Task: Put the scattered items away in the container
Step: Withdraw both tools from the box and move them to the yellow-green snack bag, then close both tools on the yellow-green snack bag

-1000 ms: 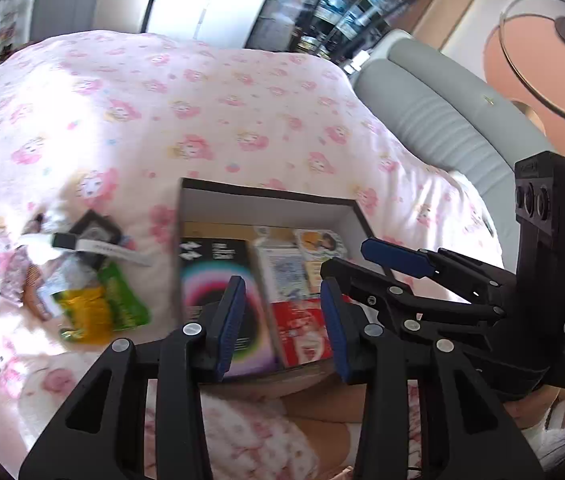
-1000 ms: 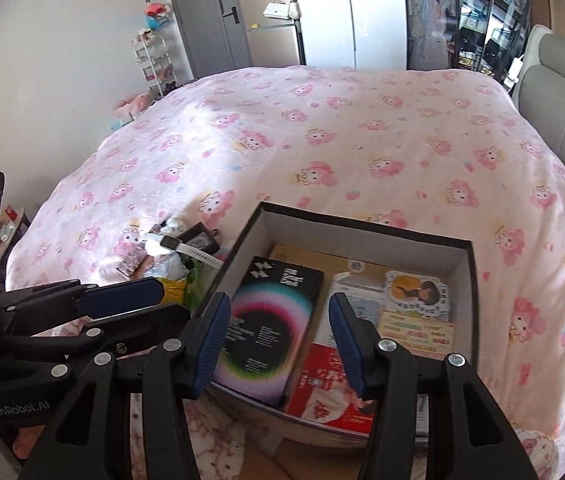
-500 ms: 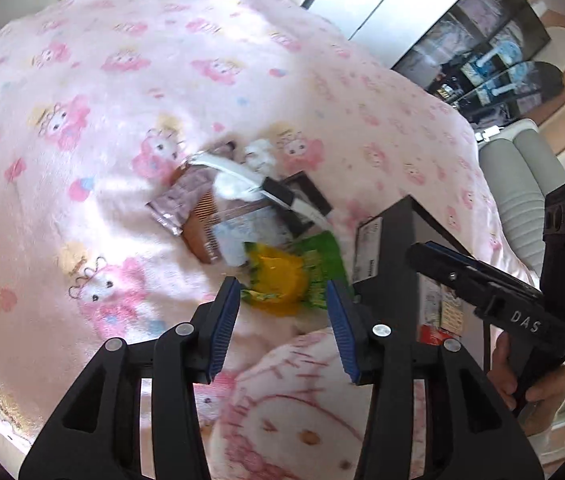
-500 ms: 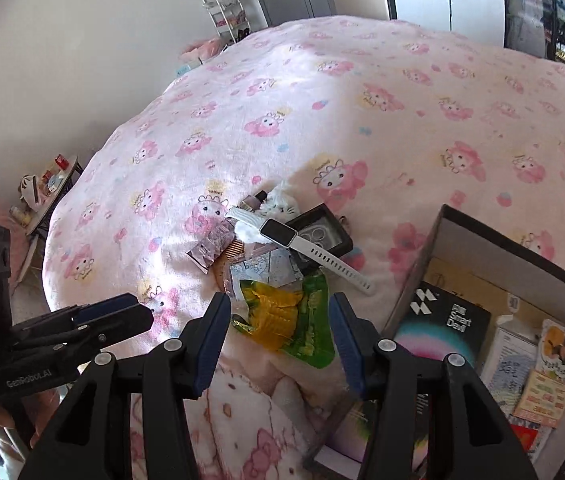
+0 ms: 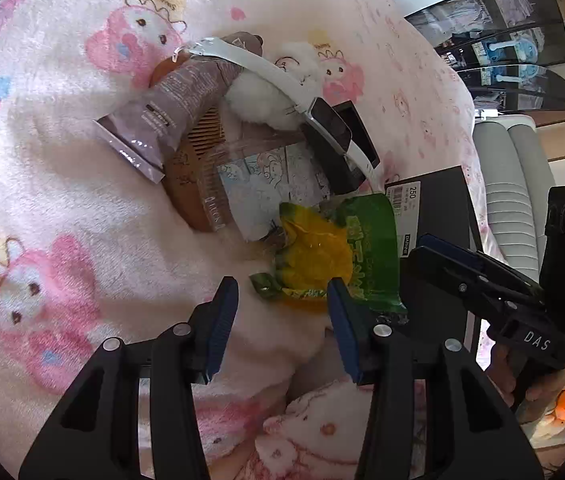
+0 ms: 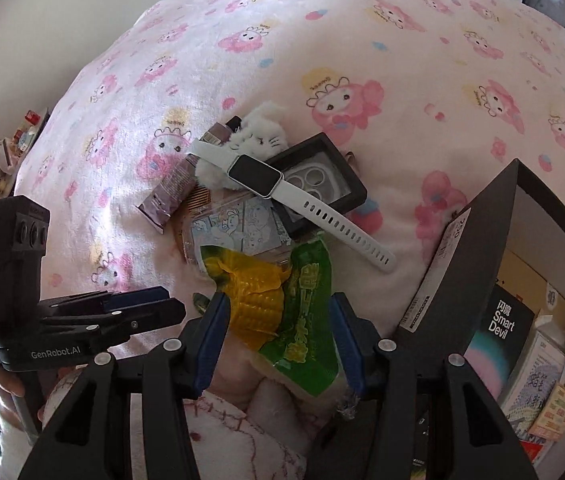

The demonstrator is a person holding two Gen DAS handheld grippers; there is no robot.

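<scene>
Green and yellow snack bag (image 6: 282,300) flat on pink bed, nearest. Behind it: clear card pack (image 6: 238,228), brown comb (image 5: 190,176), purple tube (image 5: 178,96), white fluffy toy (image 6: 254,140), white watch (image 6: 278,188) lying across black case (image 6: 322,176). Dark box (image 6: 470,256) on right, open, already holding packs.

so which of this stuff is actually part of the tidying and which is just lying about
Job:
- snack packet
- white watch
- purple tube
- plush toy
- black box, the container

Lying about:
- pink blanket
- grey headboard
</scene>
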